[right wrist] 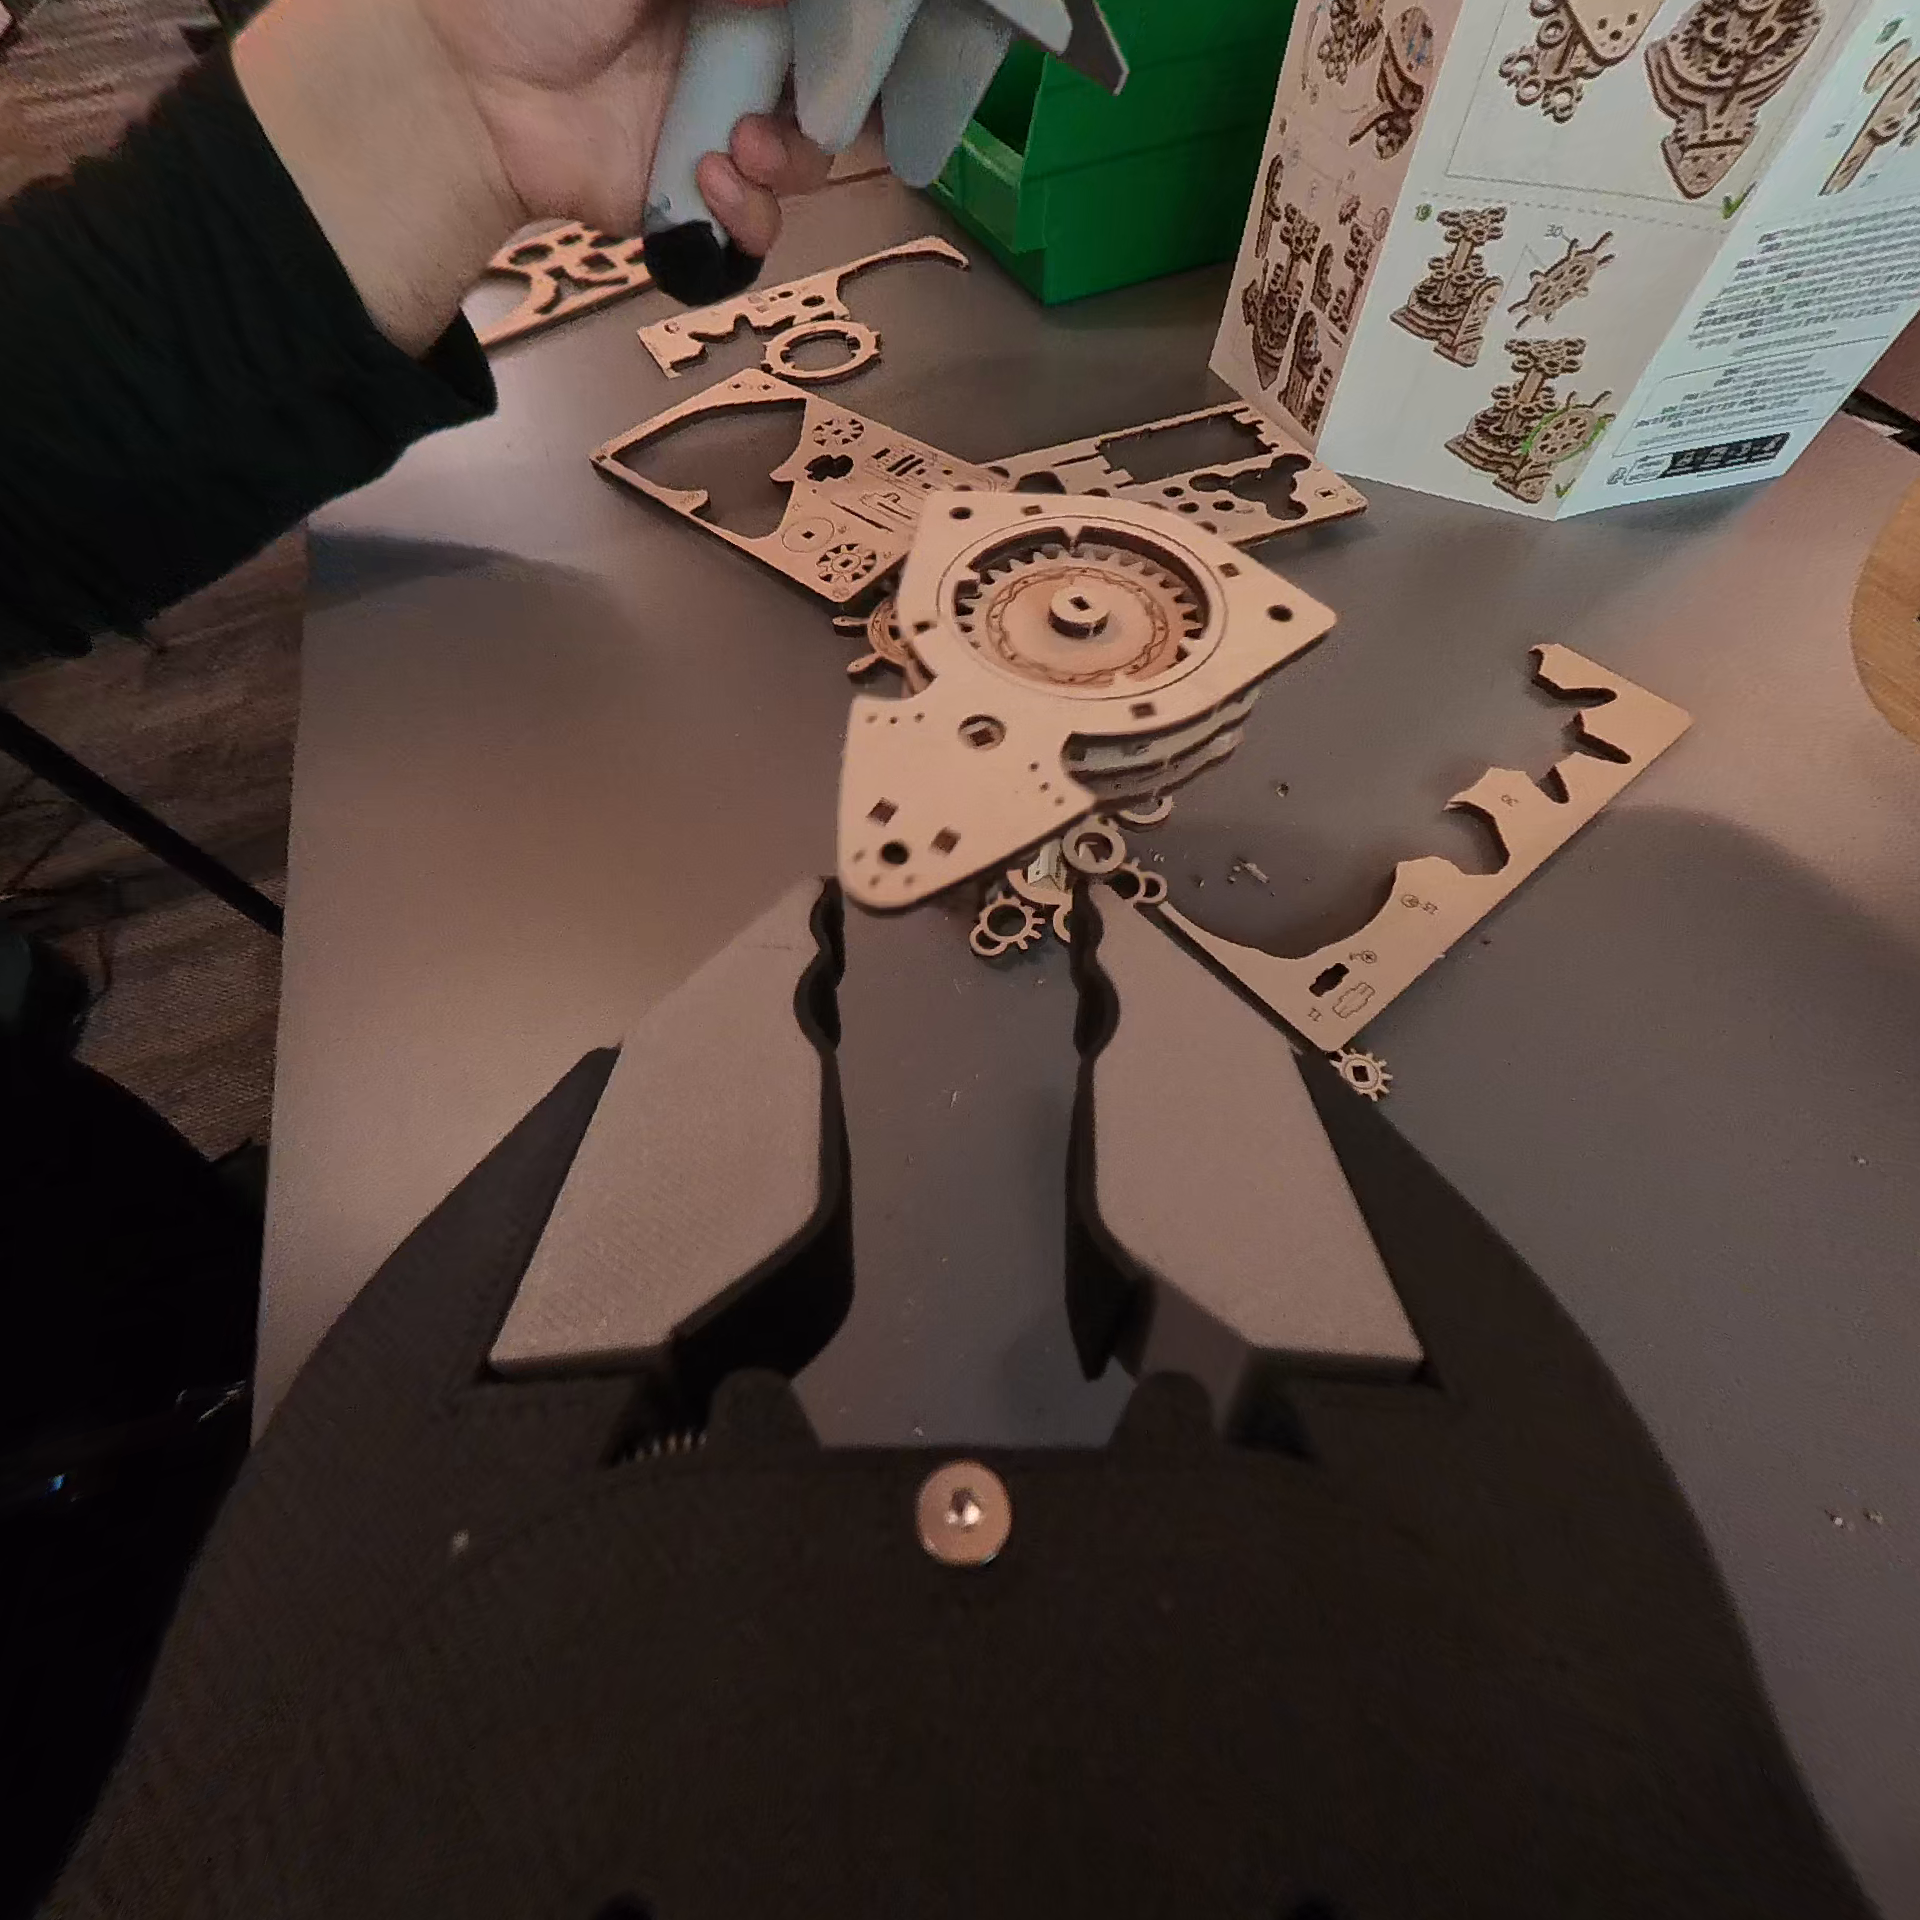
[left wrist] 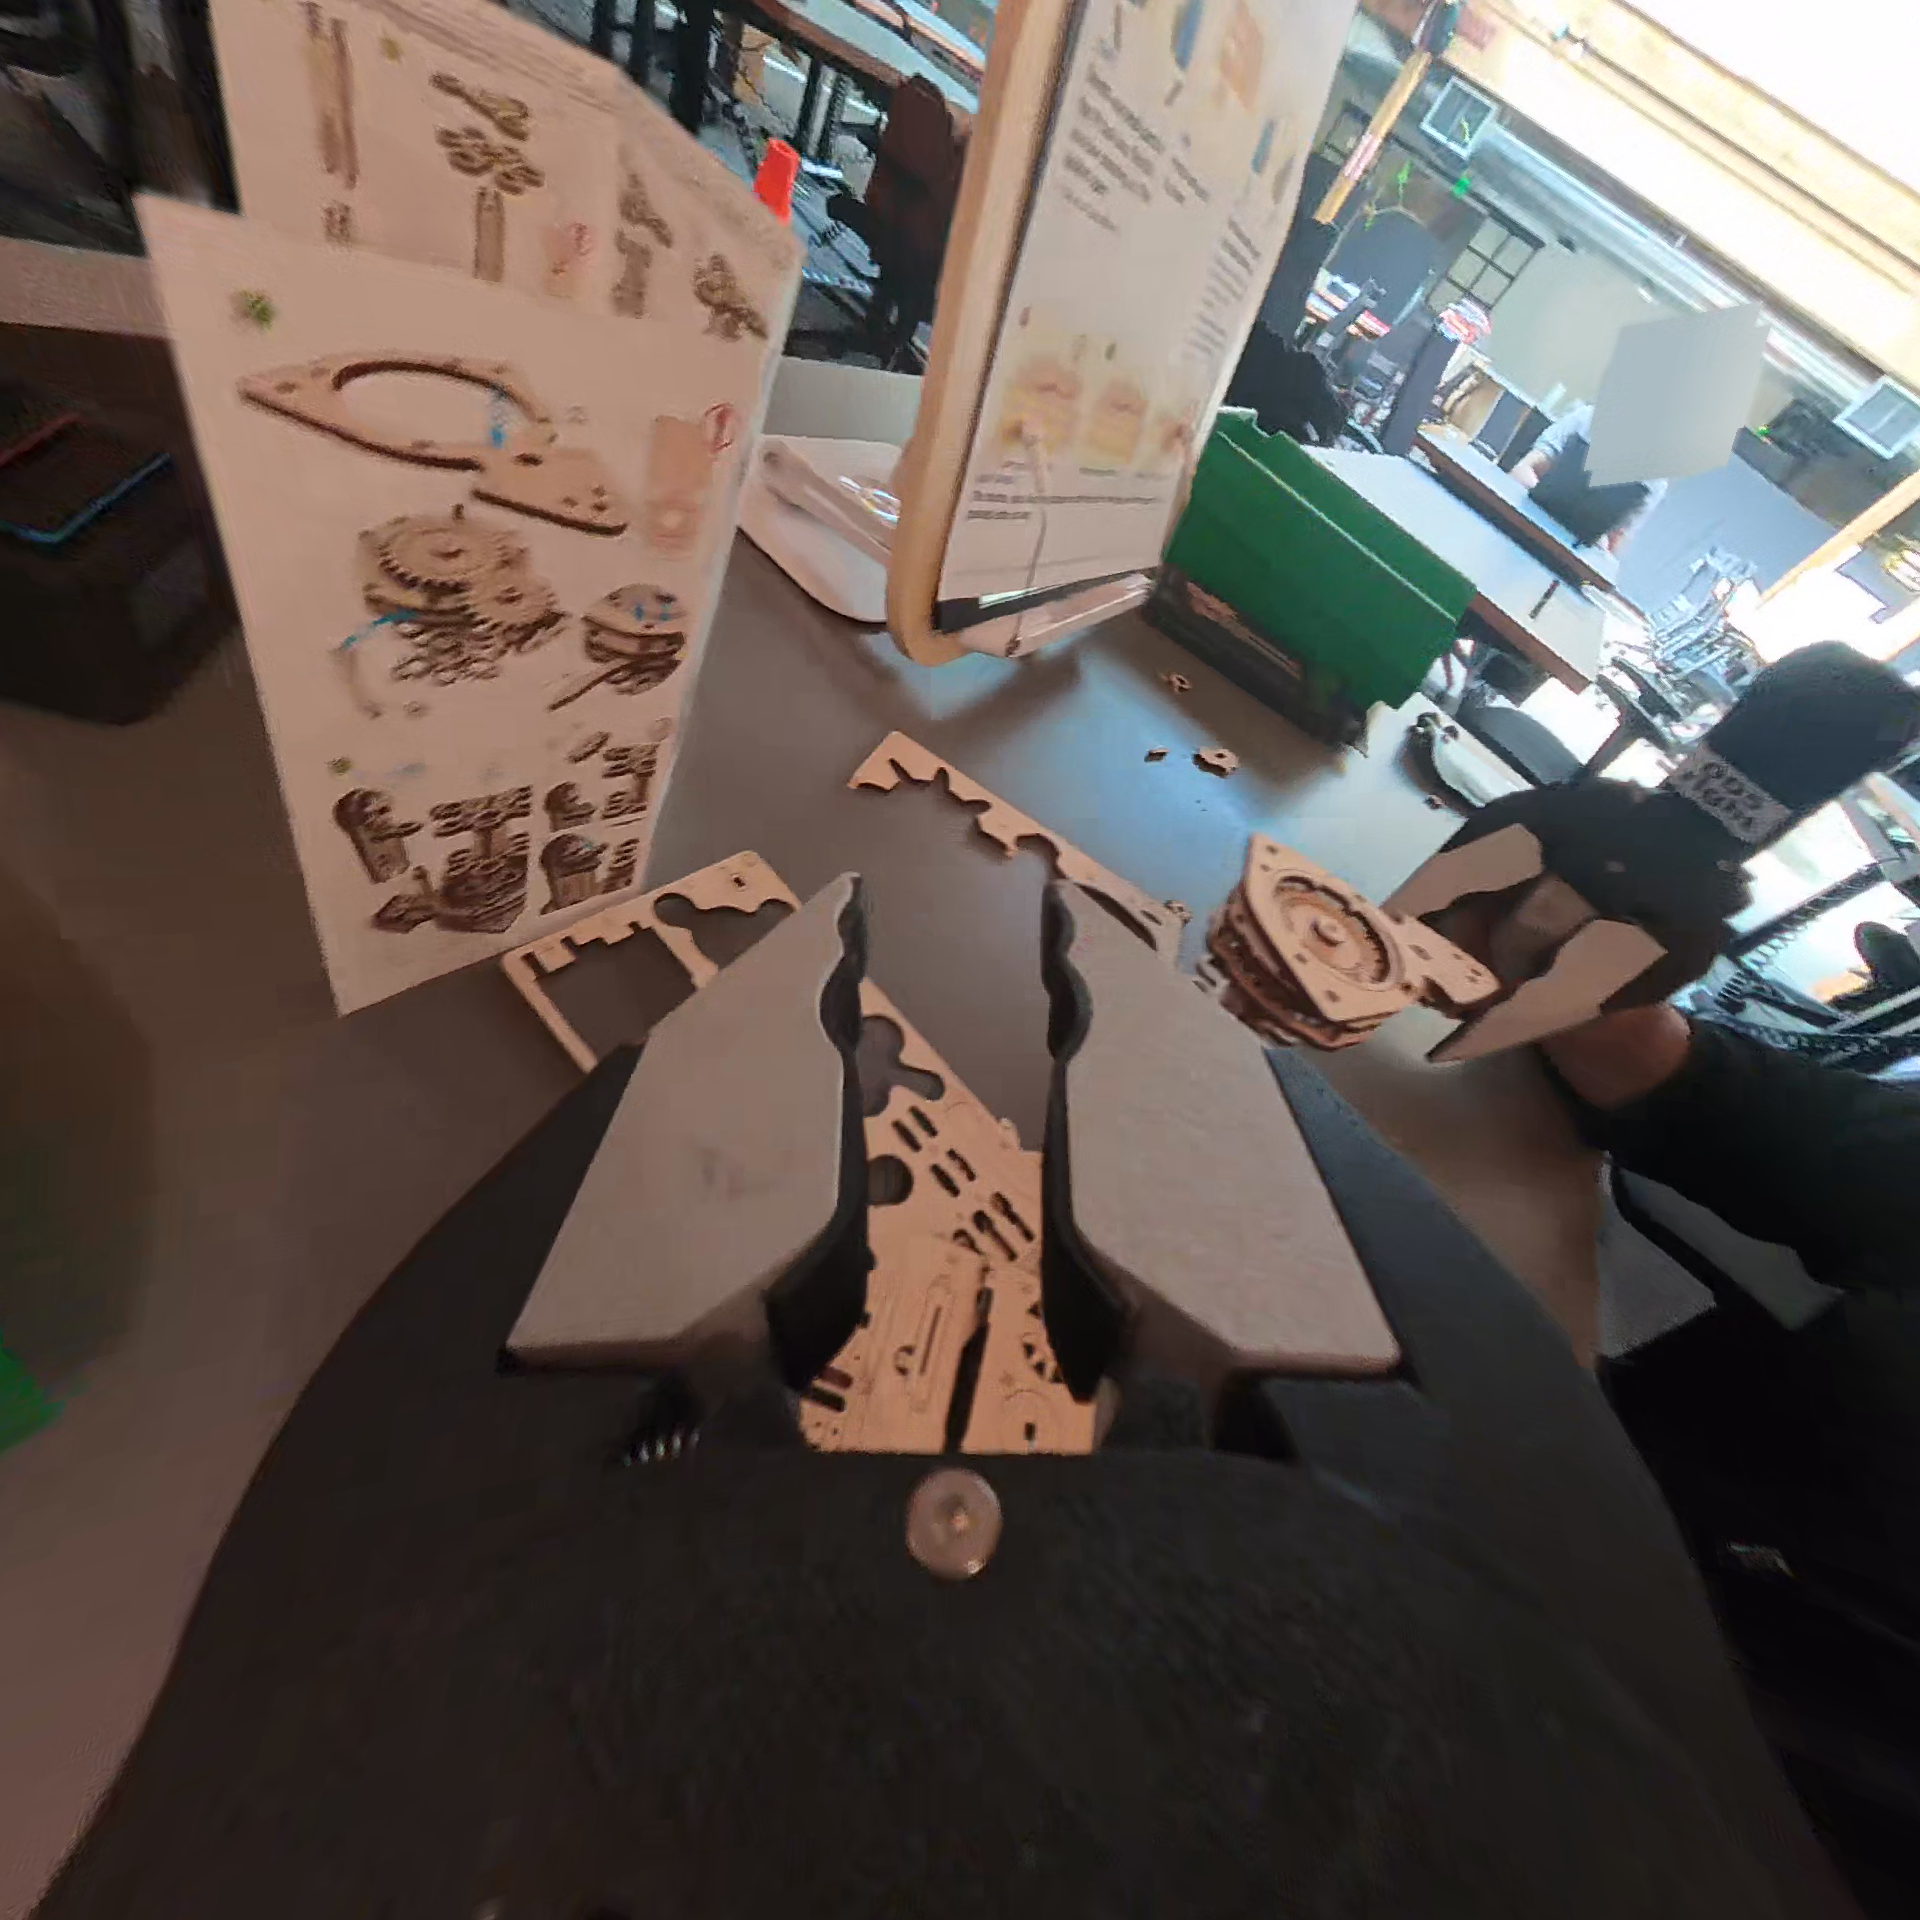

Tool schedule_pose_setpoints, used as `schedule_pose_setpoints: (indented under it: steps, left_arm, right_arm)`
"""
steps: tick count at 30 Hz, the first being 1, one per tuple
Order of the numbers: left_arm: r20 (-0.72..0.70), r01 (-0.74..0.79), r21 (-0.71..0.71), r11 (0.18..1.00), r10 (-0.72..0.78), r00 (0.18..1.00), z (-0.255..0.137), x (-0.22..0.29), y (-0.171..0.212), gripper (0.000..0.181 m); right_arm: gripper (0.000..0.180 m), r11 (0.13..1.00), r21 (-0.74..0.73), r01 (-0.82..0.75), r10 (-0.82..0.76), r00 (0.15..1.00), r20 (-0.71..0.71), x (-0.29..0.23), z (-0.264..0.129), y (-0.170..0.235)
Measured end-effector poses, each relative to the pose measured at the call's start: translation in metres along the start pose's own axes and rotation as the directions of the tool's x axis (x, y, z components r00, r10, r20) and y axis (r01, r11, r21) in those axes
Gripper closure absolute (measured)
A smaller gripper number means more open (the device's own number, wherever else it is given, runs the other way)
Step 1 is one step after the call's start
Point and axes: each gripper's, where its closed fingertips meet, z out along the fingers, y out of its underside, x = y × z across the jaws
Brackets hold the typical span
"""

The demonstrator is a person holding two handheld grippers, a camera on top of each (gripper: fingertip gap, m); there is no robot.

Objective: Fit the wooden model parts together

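- Wooden gear assembly [right wrist: 1049, 686], a stack of plates with a toothed ring and a centre hub, sits on the grey desk [right wrist: 582, 831] just ahead of the right tongs [right wrist: 951, 914], its pointed plate corner overhanging the gap between their tips
- Right tongs stand apart and empty; whether either tip touches that corner is hard to tell
- Left tongs [left wrist: 951, 914] are likewise spread and hold nothing, hovering over a punched-out part sheet [left wrist: 935, 1195] that lies directly beneath and between their fingers
- My reading: the step is to steady the assembly and fetch the next piece
- Grip the assembly by the flat plate edge, not the ring or hub, so the stacked layers do not shift
- Small loose gears [right wrist: 1003, 925] lie just under the overhang beside the right tips; close slowly to avoid pinching one along with the plate
- Thin plywood tabs may snap if pushed in at a tilt, so press square
- Folded instruction sheet [left wrist: 447, 540] stands to the left beyond the left tongs for checking which piece comes next
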Motion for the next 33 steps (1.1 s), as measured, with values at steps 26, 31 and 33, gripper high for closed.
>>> schedule_pose_setpoints:
  steps: [26,31,33]
  left_arm:
    - [-0.053,-0.008,-0.100,0.995,0.002,0.999,0.020,-0.013,0.048,0.156]
    - [-0.065,-0.022,-0.121,0.992,0.014,0.998,0.024,-0.008,0.052,0.156]
    - [-0.071,-0.035,-0.122,0.992,0.027,0.997,0.025,-0.005,0.051,0.156]
  right_arm:
    - [0.123,1.000,0.018,-0.021,0.020,0.999,0.028,-0.006,-0.002,0.001]
    - [0.119,0.999,0.047,-0.009,0.007,0.999,0.044,-0.007,-0.007,-0.002]
    - [0.115,0.998,0.064,0.004,-0.008,0.998,0.059,-0.009,-0.010,-0.002]
